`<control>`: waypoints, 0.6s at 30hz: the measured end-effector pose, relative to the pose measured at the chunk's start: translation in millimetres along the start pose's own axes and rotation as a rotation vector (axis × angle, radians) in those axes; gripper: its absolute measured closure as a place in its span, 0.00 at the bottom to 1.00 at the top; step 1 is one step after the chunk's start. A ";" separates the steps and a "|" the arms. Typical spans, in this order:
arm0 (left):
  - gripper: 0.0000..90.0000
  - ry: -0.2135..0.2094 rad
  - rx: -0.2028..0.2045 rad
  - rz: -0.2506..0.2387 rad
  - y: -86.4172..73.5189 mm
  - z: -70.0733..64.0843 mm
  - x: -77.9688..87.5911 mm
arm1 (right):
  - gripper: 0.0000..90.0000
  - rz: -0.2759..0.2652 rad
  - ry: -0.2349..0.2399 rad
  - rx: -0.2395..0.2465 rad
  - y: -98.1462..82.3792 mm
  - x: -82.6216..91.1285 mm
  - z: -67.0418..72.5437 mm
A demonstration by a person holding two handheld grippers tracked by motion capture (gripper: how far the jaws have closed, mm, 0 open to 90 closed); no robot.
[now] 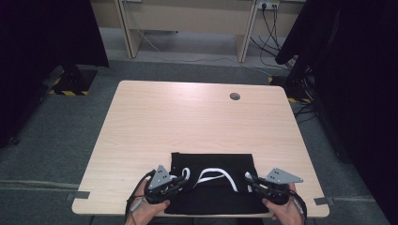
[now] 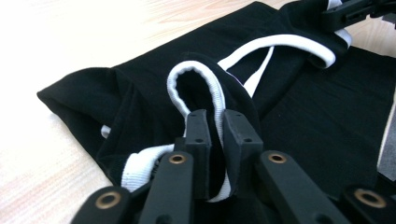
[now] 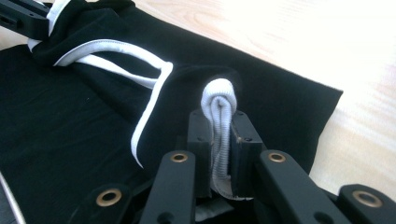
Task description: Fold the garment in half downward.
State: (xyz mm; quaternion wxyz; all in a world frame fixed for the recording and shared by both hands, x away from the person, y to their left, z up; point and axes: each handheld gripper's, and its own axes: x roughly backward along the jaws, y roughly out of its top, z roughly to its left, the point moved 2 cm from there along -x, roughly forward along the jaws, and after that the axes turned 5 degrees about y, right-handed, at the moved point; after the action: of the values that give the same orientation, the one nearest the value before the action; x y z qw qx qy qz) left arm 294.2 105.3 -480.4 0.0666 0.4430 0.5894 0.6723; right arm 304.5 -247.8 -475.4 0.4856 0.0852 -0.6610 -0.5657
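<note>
Two grippers work one black garment [image 1: 213, 185] with white ribbed trim, lying at the near edge of the table [image 1: 187, 117], about midway between the near corners.

Left gripper [image 2: 218, 128]: jaws nearly closed, clamped on a loop of white ribbed edging [image 2: 180, 77] with black cloth bunched behind it. In the high view this gripper [image 1: 174, 183] sits over the garment's left side, close to the near edge.

Right gripper [image 3: 219, 135]: jaws nearly closed, pinching a folded wad of white ribbing [image 3: 219, 98], doubled over and standing up between the pads. In the high view it [image 1: 253, 183] is over the garment's right side, level with the other.

Garment state: far part lies flat and roughly rectangular, far edge parallel to the table's far edge. Near part is lifted and rumpled where each gripper pulls; white trim bands [image 1: 216, 176] cross loosely between the two grips. Looks like a folded sleeveless top or shorts; cannot tell which.

Progress, as judged: both holds are secured on matching trimmed openings, so the grasping step is done. Spreading or folding is not finished; the cloth between the grips is slack and twisted. Left to do: draw the held parts into line, lay them down smooth, release.

Rest of tabletop bare wood, one round cable hole [image 1: 234, 96] near the far right corner.
</note>
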 end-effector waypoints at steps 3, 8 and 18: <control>0.68 -0.008 0.009 -0.002 3.1 -1.7 2.3 | 0.79 -0.009 0.001 -0.026 0.3 3.7 -0.4; 0.41 0.021 0.009 -0.008 14.7 -6.0 2.8 | 0.58 -0.023 0.004 -0.049 10.6 10.9 -1.1; 0.30 0.047 0.015 0.032 33.5 -0.1 -18.9 | 0.70 -0.004 0.009 -0.025 29.6 3.1 -2.7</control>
State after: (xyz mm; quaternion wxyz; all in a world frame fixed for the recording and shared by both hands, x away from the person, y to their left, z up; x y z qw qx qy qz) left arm 319.9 83.8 -461.7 0.0388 0.4369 0.5887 0.6790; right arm 317.8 -241.4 -449.4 0.4884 0.0829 -0.6517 -0.5744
